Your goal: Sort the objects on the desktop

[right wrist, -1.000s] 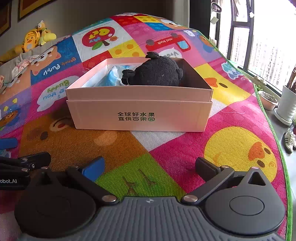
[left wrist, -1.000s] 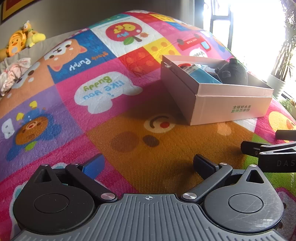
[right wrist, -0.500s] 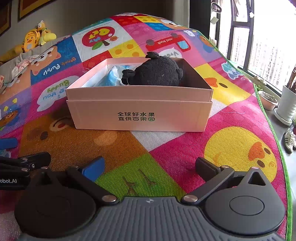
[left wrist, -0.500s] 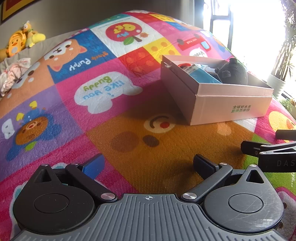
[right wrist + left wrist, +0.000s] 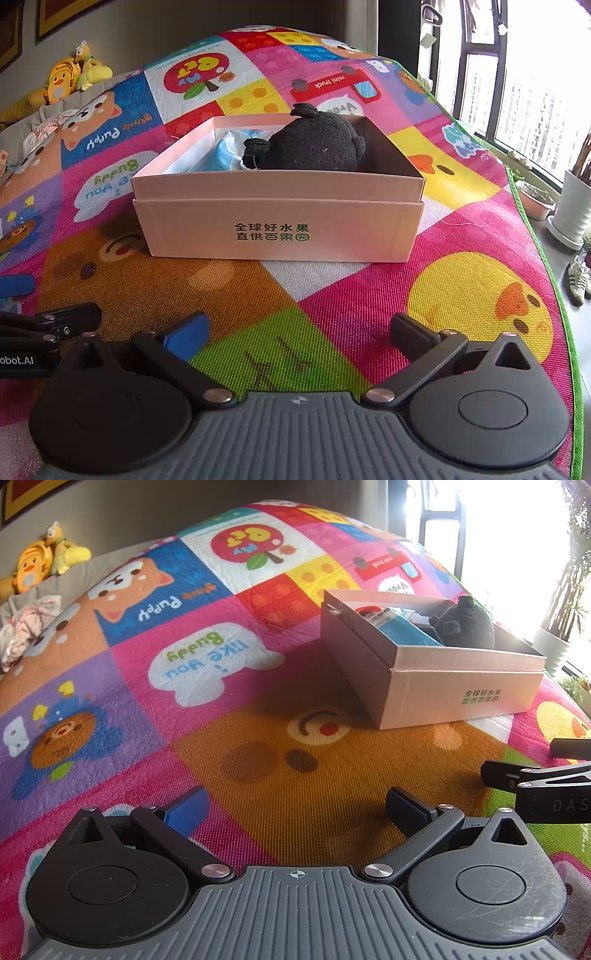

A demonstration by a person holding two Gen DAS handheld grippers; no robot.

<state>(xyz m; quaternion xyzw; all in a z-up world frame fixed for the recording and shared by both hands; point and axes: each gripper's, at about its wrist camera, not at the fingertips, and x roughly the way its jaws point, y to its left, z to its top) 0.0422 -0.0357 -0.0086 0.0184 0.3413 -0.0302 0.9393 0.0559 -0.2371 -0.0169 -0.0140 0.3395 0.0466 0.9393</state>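
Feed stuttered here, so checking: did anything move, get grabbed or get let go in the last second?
Nothing visibly changed. The left gripper and right gripper stay open and empty above the mat; the black plush still lies in the pink box.

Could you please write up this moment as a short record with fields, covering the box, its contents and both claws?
surface: colourful play mat
box: pink cardboard box, open, on the mat
contents: black plush toy; blue packet beside it
left claw: open, empty, low over the mat, short of the box
right claw: open, empty, facing the box front
loose items on mat: none visible
background: yellow plush toys at far edge
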